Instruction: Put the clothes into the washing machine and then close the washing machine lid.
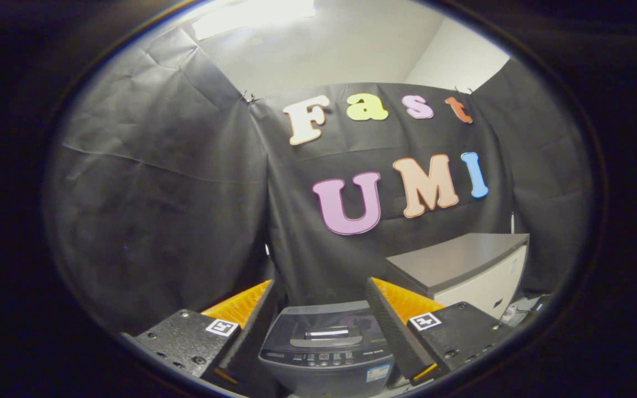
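Two fingers of the gripper point(318, 309) stand spread well apart, released, with nothing held between them. Each finger carries a small square marker point(222, 326) on its upper block.

Between the fingers and just beyond their tips sits the washing machine point(327, 354), a small dark grey top-loading unit seen from above and in front. Its lid point(324, 326) lies flat and closed on top, with a light-coloured handle bar point(327, 334) set across a recess near the lid's front edge. Below the lid runs the control panel point(327, 357), a curved strip with a row of small buttons. A pale sticker point(377, 372) sits on the front of the body, toward the right finger. The fingers do not touch the machine.

Beyond the right finger, beside the machine and further back, stands a white cabinet point(484, 287) with a flat grey top point(451, 257).

Behind both units hangs the black cloth wall point(158, 182) of the booth, creased and folded. Above the cloth a white room wall point(340, 50) is visible, with a bright light patch point(252, 16) at the top.
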`<state>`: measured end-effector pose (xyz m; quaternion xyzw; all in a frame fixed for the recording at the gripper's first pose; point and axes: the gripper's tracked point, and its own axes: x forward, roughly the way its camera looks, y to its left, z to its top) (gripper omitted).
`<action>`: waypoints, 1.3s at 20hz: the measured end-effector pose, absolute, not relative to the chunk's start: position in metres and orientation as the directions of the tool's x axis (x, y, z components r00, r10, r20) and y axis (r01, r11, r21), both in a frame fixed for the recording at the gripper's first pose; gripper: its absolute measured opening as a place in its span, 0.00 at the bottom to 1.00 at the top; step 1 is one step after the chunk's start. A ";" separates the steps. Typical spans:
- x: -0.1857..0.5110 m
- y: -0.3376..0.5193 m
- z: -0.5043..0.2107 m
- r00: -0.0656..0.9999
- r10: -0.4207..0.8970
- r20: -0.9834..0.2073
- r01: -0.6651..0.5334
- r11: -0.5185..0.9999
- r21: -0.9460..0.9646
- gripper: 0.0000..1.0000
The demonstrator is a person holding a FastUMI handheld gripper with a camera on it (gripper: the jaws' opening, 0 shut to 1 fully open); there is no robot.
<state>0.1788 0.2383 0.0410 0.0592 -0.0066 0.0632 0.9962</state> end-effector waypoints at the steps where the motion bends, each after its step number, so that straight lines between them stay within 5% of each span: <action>1: 0.174 0.235 0.039 0.992 0.124 0.011 -0.125 0.985 0.121 0.97; 26: 0.087 0.173 0.051 0.995 0.100 -0.017 -0.100 0.995 0.021 0.96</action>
